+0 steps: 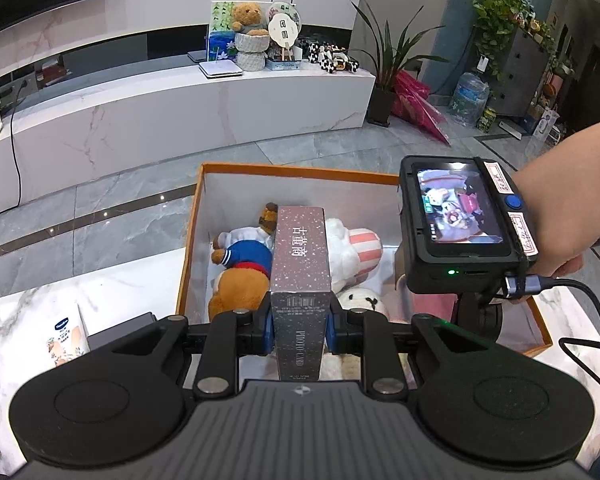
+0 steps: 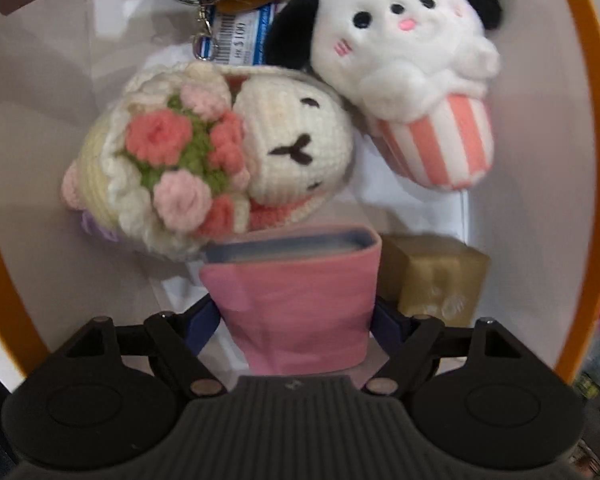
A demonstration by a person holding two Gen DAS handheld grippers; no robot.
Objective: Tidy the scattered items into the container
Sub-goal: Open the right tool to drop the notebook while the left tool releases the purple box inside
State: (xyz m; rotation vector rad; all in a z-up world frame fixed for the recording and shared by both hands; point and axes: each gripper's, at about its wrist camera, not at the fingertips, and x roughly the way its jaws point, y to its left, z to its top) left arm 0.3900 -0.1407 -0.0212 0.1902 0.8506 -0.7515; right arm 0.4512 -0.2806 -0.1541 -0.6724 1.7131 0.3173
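My left claw (image 1: pixel 300 330) is clamped on a tall, narrow speckled card box (image 1: pixel 302 280), its blue pads pressing both long sides. The box hangs above the orange-rimmed container (image 1: pixel 300 171), which sits on a white marbled surface (image 1: pixel 16 312).

Inside the container, seen past the box, a brown teddy bear in a blue sweater (image 1: pixel 242 268) lies on the left. On the right lies a white plush dog in a pink-striped cup (image 1: pixel 354 250), with a crocheted white doll (image 1: pixel 362 300) just below it.

My right claw (image 2: pixel 296 320) points steeply down into the same container. A pink book-shaped pouch (image 2: pixel 296 300) stands between its fingers, which sit close against both sides; I cannot tell whether they press it. The pouch's far end is right beside the crocheted doll and its flower bouquet. A tan block (image 2: pixel 436 276) rests just to the pouch's right. A hand (image 1: pixel 568 216) holds the right claw's handle.
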